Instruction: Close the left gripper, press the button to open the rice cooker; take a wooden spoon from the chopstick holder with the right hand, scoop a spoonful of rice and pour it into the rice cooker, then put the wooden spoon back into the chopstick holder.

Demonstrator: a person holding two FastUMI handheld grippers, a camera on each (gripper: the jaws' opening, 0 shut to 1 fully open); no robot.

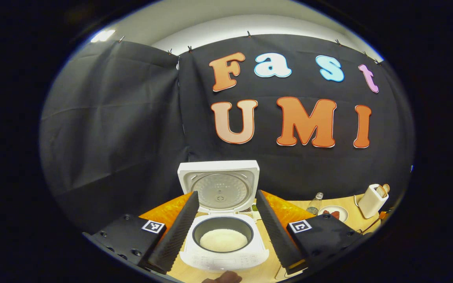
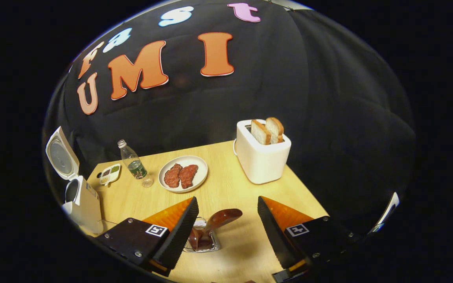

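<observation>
The rice cooker (image 1: 224, 232) stands on the tabletop (image 2: 234, 188) with its lid (image 1: 219, 186) swung upright, and white rice (image 1: 223, 239) lies in the bottom of the dark inner pot. The left gripper (image 1: 224, 224) hangs in front of it with its fingers spread wide, one to each side of the cooker and touching nothing. The button step looks finished, judging by the raised lid.

In the right gripper view, the right gripper (image 2: 224, 228) is also spread open and empty, poised over the chopstick holder (image 2: 203, 239), a small wire basket on the near part of the tabletop. A wooden spoon (image 2: 220, 219) stands in it, tilted, its glossy brown bowl end sticking up and to the right between the fingers but touched by neither. A second brown utensil seems to sit beside it, though that is hard to make out.

The spoon should be light and stiff, but its polished surface is probably slippery. The best hold is likely across the narrower neck just under the bowl, squeezed on the flat sides so it cannot twist. The wire holder looks light and could lift or tip if the spoon drags.

Farther back stand a toaster (image 2: 262, 157) with bread, a plate (image 2: 184, 173) of meat and a bottle (image 2: 134, 164).
</observation>
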